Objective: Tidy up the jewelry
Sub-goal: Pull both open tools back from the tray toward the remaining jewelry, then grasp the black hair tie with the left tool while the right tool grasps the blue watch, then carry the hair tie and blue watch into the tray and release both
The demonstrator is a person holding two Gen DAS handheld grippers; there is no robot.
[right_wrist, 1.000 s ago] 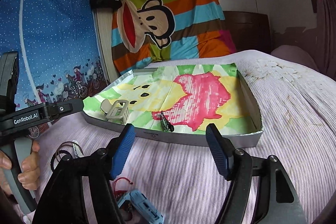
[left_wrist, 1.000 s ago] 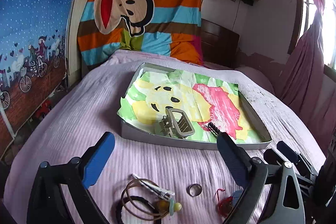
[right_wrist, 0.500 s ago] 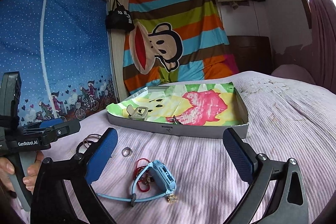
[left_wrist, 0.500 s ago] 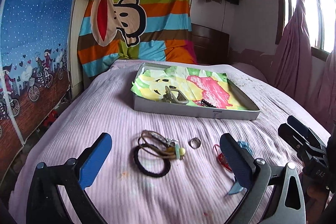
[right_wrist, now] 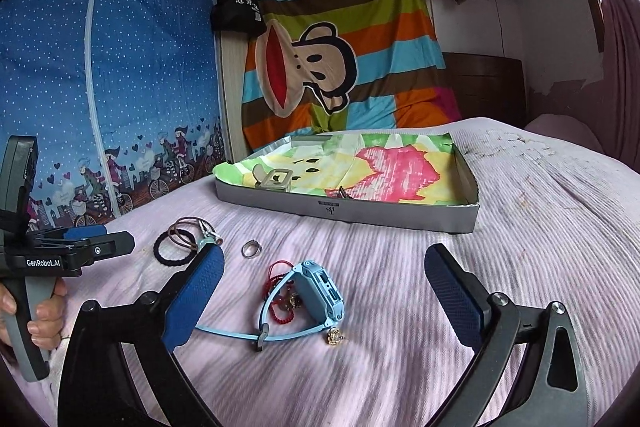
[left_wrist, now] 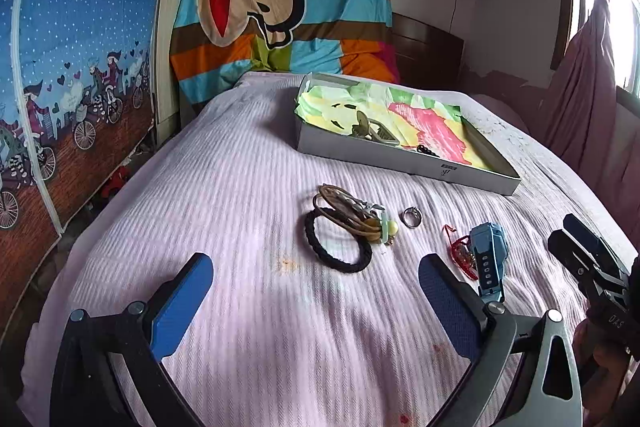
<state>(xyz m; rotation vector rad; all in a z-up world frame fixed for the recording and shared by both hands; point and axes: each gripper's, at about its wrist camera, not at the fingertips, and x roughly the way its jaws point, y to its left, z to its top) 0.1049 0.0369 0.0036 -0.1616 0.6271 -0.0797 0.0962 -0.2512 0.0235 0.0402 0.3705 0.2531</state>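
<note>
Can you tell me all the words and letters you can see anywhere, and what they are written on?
"GenRobot.AI": on the left tongs, white letters on the black body, seen in the right wrist view.
White characters on the black bag hanging on the wall: too blurred to read.
Small dark mark on the front wall of the grey box: too small to read.
Letters on the right tongs, at the picture's edge: too unclear to read.

On the bed: one tray (left_wrist: 404, 163), one ring (left_wrist: 412, 217), one blue watch (right_wrist: 320, 291), one black hair tie (left_wrist: 338, 243), two grippers
</note>
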